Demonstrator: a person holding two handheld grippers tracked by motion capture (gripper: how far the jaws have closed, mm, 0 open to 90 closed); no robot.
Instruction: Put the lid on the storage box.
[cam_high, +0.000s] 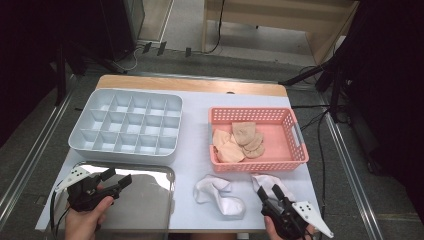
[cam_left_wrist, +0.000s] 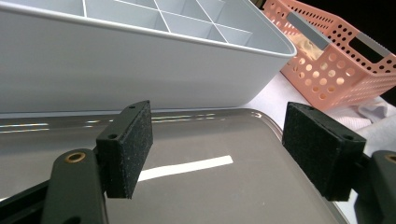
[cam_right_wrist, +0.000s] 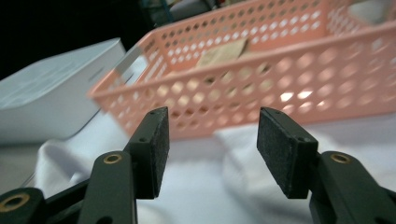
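A table (cam_high: 192, 150) with a pale top and a wooden far edge carries five things. A grey compartment tray (cam_high: 126, 125) sits at far left, a pink perforated basket (cam_high: 295, 145) at far right. A shiny metal tray (cam_high: 145, 195) lies at near left. Two white socks rest on the bare top near the front: one (cam_high: 220, 197) just beside the metal tray, another (cam_high: 265, 182) touching the basket.

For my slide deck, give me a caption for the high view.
Two white socks lie on the table before a pink basket, with an open hand-held gripper beside them.
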